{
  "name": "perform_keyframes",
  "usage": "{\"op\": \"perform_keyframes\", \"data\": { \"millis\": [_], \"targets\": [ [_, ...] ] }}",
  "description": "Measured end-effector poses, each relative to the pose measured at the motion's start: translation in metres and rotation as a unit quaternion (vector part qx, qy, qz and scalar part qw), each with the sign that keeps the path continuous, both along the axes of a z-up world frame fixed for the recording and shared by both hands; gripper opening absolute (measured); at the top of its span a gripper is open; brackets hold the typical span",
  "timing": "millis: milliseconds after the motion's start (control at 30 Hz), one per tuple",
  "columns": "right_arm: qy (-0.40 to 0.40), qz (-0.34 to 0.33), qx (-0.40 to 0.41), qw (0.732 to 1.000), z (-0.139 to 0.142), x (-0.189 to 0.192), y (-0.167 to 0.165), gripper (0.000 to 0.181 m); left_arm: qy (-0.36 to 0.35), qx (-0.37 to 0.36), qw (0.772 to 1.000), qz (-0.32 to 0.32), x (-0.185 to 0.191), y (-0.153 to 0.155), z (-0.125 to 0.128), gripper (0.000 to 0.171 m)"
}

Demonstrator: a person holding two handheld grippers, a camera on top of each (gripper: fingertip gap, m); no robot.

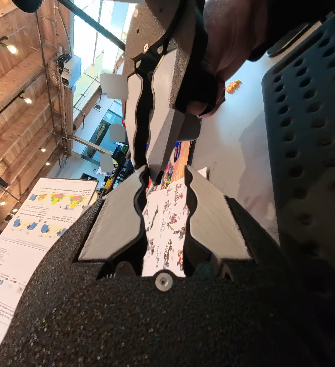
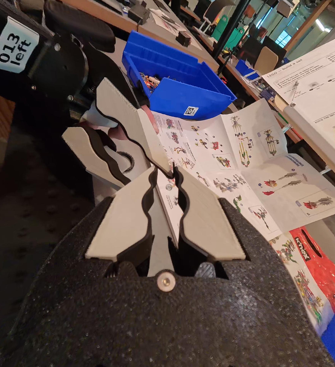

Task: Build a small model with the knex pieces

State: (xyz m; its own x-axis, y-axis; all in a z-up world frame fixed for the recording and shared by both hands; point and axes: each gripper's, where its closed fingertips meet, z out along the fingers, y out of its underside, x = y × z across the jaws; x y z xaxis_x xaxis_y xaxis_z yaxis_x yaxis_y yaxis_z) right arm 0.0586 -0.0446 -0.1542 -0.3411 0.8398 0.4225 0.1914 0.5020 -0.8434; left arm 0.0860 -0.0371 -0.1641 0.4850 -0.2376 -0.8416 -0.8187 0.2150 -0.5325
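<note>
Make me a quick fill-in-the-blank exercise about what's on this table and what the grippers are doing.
1. The bin holding small parts is ___.
2. The left gripper is ___, with the leaflet showing between its fingers.
3. The bag beside the leaflet has a ___ top.
Missing words: blue; open; red.

Workshop interior. A timber plank ceiling (image 1: 17,95) carries small spotlights (image 1: 11,49); daylight enters through tall glazed windows (image 1: 107,39) crossed by a black beam (image 1: 95,23). Long pale surfaces (image 2: 162,25) with wooden edges stand in rows, with chairs (image 2: 268,57) and black posts (image 2: 232,27) beyond.
</note>
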Motion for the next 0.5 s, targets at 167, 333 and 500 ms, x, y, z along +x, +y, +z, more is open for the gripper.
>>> {"op": "perform_keyframes", "data": {
  "millis": [167,333,500],
  "targets": [
    [-0.019,-0.013,0.08,0.997,-0.01,-0.002,-0.001,0.019,0.038,-0.005,0.999,0.007,-0.002,0.002,-0.009,0.031],
    [-0.02,-0.027,0.062,0.998,-0.003,-0.002,0.008,0.031,0.054,0.007,0.998,0.02,-0.004,0.003,-0.008,0.035],
    [-0.031,-0.043,0.008,0.999,-0.003,0.006,0.018,0.031,0.03,0.009,0.999,0.022,-0.008,0.004,-0.003,0.035]
  ]
}}
